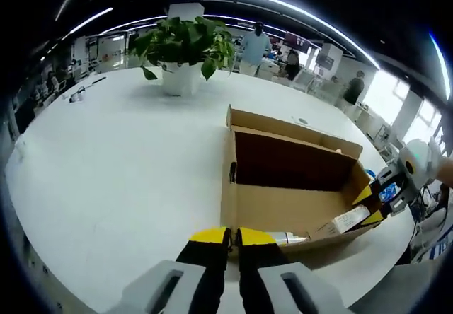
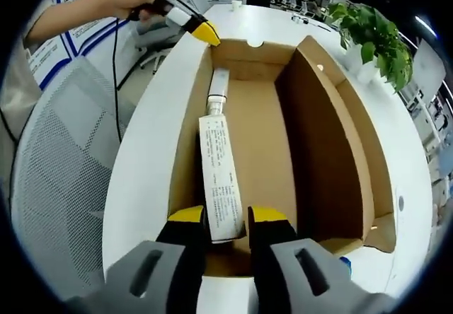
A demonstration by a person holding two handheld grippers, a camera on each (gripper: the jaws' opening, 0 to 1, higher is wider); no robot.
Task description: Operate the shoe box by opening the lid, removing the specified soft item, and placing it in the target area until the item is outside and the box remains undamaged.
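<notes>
Cardboard box (image 2: 333, 151) wall hides tube (image 2: 220, 179) partly.

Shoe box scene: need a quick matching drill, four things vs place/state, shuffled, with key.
Things:
1. shoe box
2. long printed item
3. potted plant
4. left gripper

Places/states:
A. stands on the white table beyond the box
B. open, lid flap up
C. jaws close together at the box's near wall
D. lies along the box floor, one end between the right gripper's jaws

Pairs: 1-B, 2-D, 3-A, 4-C
</notes>
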